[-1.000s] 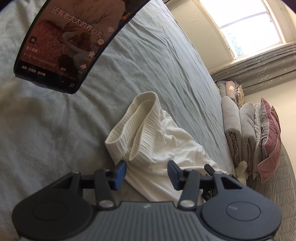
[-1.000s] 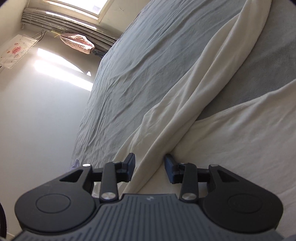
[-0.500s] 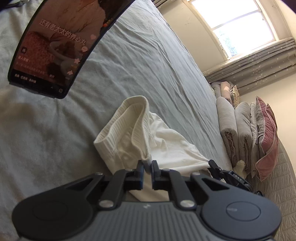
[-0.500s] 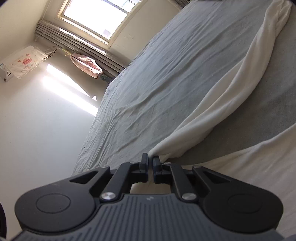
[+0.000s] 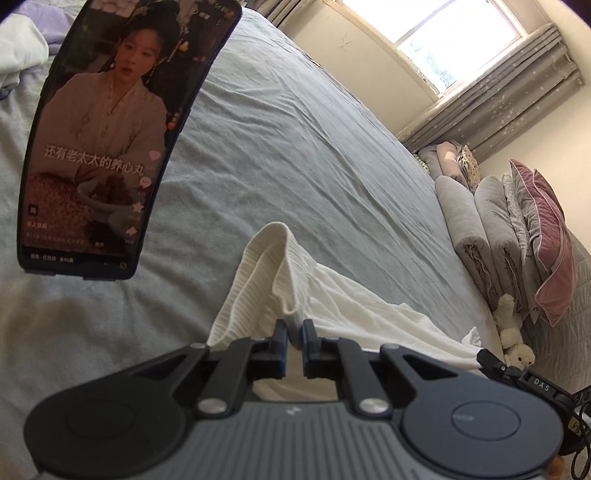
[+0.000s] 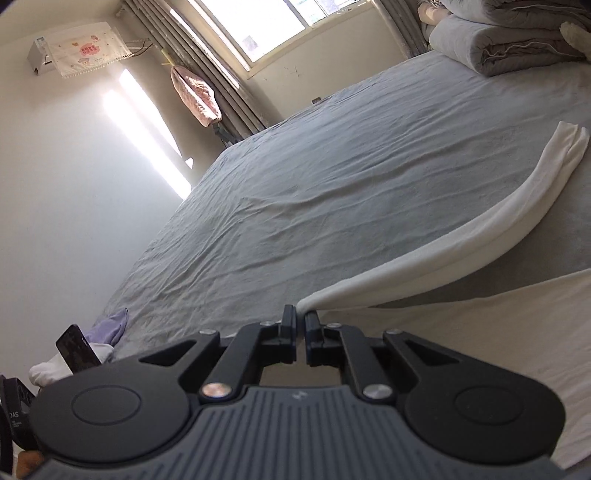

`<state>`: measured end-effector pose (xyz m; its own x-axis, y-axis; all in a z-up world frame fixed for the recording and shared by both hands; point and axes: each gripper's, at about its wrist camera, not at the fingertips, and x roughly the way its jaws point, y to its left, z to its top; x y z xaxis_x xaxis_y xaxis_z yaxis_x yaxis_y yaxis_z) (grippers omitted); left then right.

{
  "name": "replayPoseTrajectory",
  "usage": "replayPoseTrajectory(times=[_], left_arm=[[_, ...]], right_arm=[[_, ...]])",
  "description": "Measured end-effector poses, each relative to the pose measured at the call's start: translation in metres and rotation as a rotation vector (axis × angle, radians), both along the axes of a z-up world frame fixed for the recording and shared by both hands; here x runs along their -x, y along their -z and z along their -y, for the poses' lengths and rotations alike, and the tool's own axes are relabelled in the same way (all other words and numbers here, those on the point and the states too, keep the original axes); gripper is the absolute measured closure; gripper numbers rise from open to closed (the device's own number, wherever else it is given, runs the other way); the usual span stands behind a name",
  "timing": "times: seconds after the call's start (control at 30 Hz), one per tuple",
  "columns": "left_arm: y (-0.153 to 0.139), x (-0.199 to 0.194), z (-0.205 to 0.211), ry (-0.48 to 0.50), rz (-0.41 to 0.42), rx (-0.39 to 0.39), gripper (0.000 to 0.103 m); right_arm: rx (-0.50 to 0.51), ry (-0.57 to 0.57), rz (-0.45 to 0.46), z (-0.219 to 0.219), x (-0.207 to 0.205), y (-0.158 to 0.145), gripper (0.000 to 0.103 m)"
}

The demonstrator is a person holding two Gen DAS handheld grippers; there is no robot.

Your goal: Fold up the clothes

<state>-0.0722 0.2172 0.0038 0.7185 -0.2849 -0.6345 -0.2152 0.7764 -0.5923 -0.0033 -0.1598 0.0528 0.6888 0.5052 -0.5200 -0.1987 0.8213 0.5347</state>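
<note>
Left gripper (image 5: pixel 294 329) had just closed, clamped on cream ribbed-hem cotton garment (image 5: pixel 266 284); right gripper (image 6: pixel 300 320) likewise pinched its long sleeve (image 6: pixel 480 236) over wrinkled grey bedsheet (image 6: pixel 332 192).

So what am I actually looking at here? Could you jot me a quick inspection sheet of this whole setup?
Surface: grey bed sheet, wrinkled.
Job's things: white garment, ribbed waistband end bunched up; its long sleeve trails across the sheet.
Clutter: phone propped upright, video playing; lilac cloth and white cloth near it.
Grippers: left gripper shut on the waistband edge; right gripper shut on the sleeve's end; both have just been closing.
Cables: black cable at the left view's right edge.
Surroundings: window, curtains, folded quilts, pink pillow, small plush toy, wall air conditioner.
</note>
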Motion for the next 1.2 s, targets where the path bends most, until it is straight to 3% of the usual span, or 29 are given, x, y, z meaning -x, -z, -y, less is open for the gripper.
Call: replayPoseTrajectory(times=[0.17, 0.43, 0.57, 0.7, 0.77, 0.87, 0.93, 1.0, 1.2], left_arm=[[0.001, 0.011, -0.010, 0.010, 0.001, -0.041, 0.096], [0.002, 0.022, -0.017, 0.039, 0.006, -0.065, 0.096], [0.016, 0.018, -0.011, 0.052, -0.072, -0.122, 0.096], [0.016, 0.019, -0.005, 0.072, -0.078, -0.182, 0.093], [0.013, 0.020, -0.005, 0.073, -0.076, -0.189, 0.091], [0.005, 0.025, -0.008, 0.077, -0.059, -0.215, 0.080], [-0.002, 0.031, -0.009, 0.081, -0.044, -0.255, 0.071], [-0.010, 0.038, -0.008, 0.080, -0.033, -0.305, 0.068], [-0.030, 0.048, -0.008, 0.067, 0.024, -0.402, 0.068]], right_arm=[[0.094, -0.059, -0.075, -0.017, 0.017, 0.019, 0.095], [0.185, -0.125, -0.107, -0.029, 0.041, 0.034, 0.095], [0.245, -0.152, -0.159, -0.032, 0.042, 0.051, 0.095], [0.283, -0.171, -0.147, -0.037, 0.041, 0.060, 0.095], [0.282, -0.180, -0.145, -0.037, 0.039, 0.056, 0.092], [0.241, -0.185, -0.164, -0.027, 0.032, 0.049, 0.086], [0.208, -0.165, -0.171, -0.017, 0.028, 0.042, 0.066], [0.188, -0.140, -0.165, -0.005, 0.025, 0.035, 0.057], [0.101, -0.009, -0.166, 0.037, 0.014, 0.023, 0.056]])
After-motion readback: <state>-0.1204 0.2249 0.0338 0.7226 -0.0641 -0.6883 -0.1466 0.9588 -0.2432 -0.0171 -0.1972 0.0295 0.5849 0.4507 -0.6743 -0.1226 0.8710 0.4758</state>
